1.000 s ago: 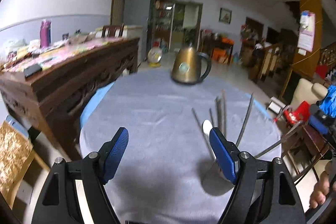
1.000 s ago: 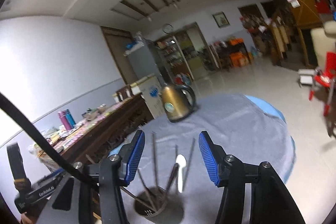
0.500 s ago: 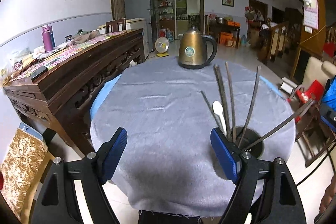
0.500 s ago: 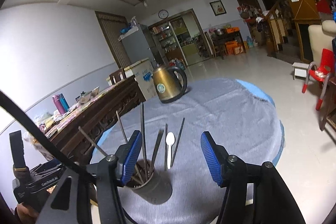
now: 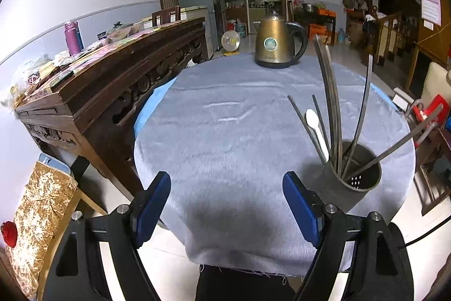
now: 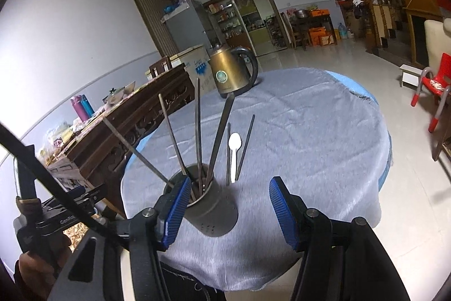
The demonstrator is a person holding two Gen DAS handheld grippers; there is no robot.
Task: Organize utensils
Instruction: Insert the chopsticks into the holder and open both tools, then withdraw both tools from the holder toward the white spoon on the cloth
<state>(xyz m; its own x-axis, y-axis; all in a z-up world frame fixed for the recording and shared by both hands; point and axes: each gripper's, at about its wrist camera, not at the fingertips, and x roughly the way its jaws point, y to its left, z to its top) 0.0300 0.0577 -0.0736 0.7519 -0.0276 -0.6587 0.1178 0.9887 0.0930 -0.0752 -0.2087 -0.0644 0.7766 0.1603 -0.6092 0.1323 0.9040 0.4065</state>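
Both tools empty; one spoon point(image 6: 234, 143), one holder point(image 6: 210, 205).

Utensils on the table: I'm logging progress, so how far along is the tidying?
Done: several chopsticks stand in the holder. In hand: nothing; left gripper and right gripper are open and empty. Left: white spoon and two loose chopsticks on the cloth.
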